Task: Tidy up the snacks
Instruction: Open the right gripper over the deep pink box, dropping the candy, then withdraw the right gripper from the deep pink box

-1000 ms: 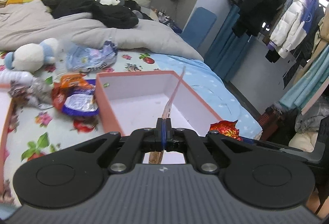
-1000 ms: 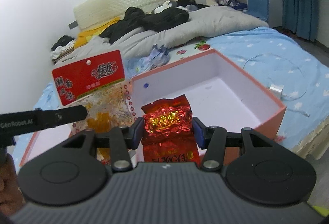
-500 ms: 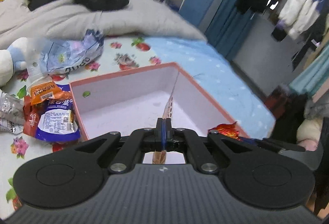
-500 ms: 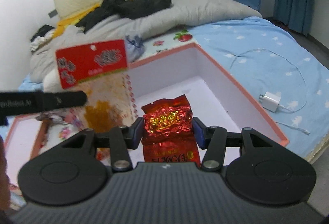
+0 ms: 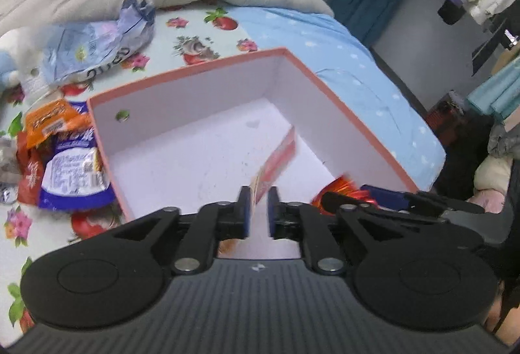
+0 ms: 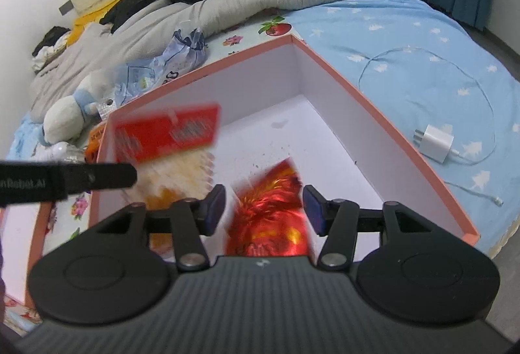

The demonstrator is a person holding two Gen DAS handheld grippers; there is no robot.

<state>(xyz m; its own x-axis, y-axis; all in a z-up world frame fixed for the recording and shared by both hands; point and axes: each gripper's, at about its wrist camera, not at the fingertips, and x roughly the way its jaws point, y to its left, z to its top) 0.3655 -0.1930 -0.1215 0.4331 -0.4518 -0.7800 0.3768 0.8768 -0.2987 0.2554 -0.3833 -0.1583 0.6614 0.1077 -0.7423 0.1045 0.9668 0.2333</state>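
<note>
A salmon-rimmed box with a white inside lies open on the bed. My left gripper hangs over its near edge and its jaws are opening. Between them, edge-on and blurred, a clear snack bag with a red header tips into the box. My right gripper is over the box too, its jaws opening. A red foil packet sits blurred between its pads with a gap on each side. The left gripper's finger reaches in from the left.
Left of the box lie a blue-purple packet, an orange packet and a crumpled pale blue bag. A plush toy sits beyond. A white charger with its cable lies right of the box. A grey duvet and black clothes fill the back.
Both grippers came down closer over the box. Both jaws, shut on their snacks before, have parted, and the red-header bag and the foil packet are slipping free.
</note>
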